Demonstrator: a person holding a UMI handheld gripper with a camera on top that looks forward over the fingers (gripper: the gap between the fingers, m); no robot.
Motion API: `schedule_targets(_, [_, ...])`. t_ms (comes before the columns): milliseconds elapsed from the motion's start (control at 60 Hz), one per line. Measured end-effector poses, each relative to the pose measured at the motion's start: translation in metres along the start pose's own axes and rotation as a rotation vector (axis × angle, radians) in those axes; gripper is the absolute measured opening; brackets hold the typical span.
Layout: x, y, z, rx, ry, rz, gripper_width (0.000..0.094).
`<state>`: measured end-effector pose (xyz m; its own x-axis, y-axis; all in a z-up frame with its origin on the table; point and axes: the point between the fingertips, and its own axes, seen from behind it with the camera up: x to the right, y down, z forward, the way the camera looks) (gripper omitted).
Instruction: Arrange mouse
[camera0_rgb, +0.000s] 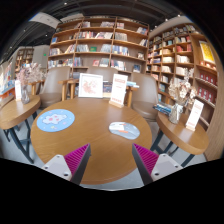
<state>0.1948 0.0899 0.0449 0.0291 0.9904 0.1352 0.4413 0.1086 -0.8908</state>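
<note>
Gripper view over a round brown wooden table (90, 125) in a room lined with bookshelves. At left, a round blue-and-white disc (55, 120) lies flat on the tabletop, near the left finger's side. At the far edge of the table stand two upright white display cards (91, 86), one left of centre and one slightly right of it. Right of centre lies a smaller pale blue oval mat (124, 129), well apart from the disc. Wooden bookshelves (100, 45) filled with books close the far wall and the right side.

The gripper (111, 160) hovers above the near edge of the table, its two magenta-padded fingers (75, 160) spread wide with nothing between them.

No mouse can be identified anywhere on the table; it may be hidden or out of view. Risk, as judged: with the target unlocated, a descent from here could close on bare tabletop, scuff a mat, or, reaching farther, topple a display card.
</note>
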Motion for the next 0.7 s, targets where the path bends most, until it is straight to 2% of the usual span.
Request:
schedule_targets(350, [0.073, 0.013, 0.04, -0.024, 0.067, 0.037, 0.0854])
schedule_targets(700, [0.081, 0.008, 0.079, -0.059, 0.053, 0.049, 0.0853])
